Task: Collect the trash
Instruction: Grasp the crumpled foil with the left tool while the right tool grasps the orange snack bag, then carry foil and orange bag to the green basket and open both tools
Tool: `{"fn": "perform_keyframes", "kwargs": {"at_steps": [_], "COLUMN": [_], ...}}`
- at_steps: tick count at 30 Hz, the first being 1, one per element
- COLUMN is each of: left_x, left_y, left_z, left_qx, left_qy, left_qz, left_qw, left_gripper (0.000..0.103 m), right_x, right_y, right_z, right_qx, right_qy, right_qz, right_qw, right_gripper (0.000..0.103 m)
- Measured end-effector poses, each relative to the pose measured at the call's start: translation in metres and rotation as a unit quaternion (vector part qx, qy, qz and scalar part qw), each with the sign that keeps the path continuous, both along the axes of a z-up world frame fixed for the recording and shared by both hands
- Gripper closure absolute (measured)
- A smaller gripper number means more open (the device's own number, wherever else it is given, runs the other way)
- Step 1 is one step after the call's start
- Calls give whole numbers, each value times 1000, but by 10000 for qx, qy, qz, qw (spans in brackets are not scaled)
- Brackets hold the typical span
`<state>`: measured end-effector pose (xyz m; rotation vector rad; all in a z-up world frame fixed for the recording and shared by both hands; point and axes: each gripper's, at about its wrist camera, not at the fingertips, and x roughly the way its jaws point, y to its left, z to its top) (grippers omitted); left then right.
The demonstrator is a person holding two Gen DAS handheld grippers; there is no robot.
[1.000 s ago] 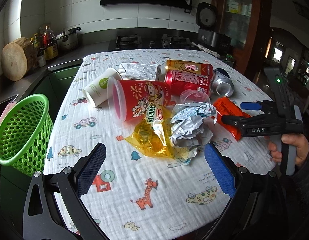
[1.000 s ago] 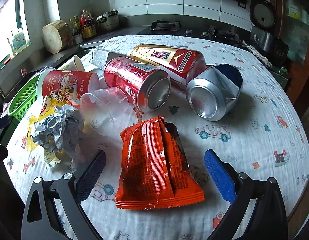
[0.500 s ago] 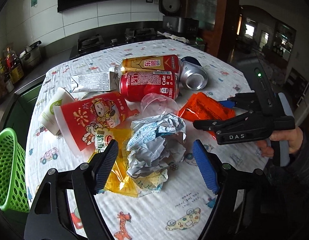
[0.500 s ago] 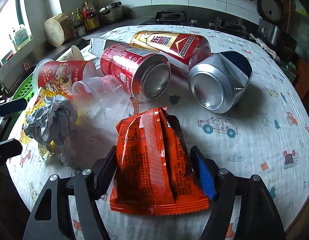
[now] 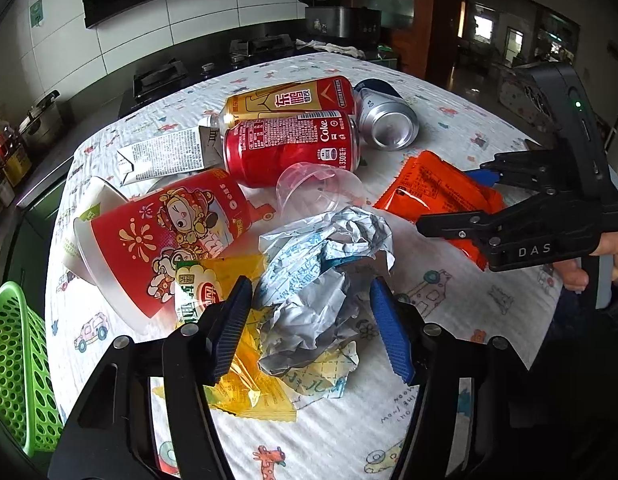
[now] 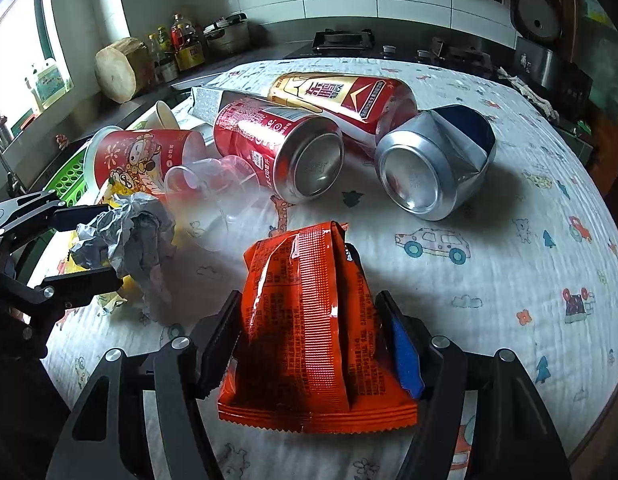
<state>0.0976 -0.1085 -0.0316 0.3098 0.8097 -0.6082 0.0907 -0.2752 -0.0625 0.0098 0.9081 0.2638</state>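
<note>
A crumpled grey-white paper ball lies on a yellow wrapper at the near side of the table. My left gripper straddles the ball and its jaws are closing; a thin gap still shows at the right-hand pad. The right wrist view shows that gripper around the paper from the side. My right gripper is closing on an orange snack packet. Both pads press its sides and it buckles upward. In the left wrist view, the packet sits between the right gripper's fingers.
Behind lie a red Coke can, a gold-red can, a crushed silver can, a clear plastic cup, a red printed cup and a flattened carton. A green basket stands off the cloth-covered table's left edge.
My left gripper moved forward over the paper ball, rolled, and its jaws narrowed around it. My right gripper's jaws closed from wide open onto the orange packet, which has buckled.
</note>
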Motion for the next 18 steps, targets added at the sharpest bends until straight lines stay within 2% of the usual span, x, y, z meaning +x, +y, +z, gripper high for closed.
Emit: {"fn": "perform_keyframes", "kwargs": {"at_steps": [1, 5, 14, 18], "left_x": [0, 0, -14, -21], "left_y": [-1, 0, 13, 31], "left_z": [0, 0, 25, 46], "left_qx": [-4, -76, -705, -915], "left_qy": [-1, 6, -100, -331], "left_qz": [-7, 14, 6, 117], "left_qw": [10000, 10000, 9975, 9952], "left_gripper": [53, 61, 64, 64], "right_x": [-1, -4, -13, -12], "right_y": [0, 0, 5, 15], "right_z": [1, 4, 25, 42], "right_qx": [3, 21, -14, 47], "right_qy": [-2, -9, -142, -222], "right_qz": [-3, -2, 13, 153], "right_qw": [10000, 10000, 9999, 9996], "right_gripper": [39, 40, 42, 42]}}
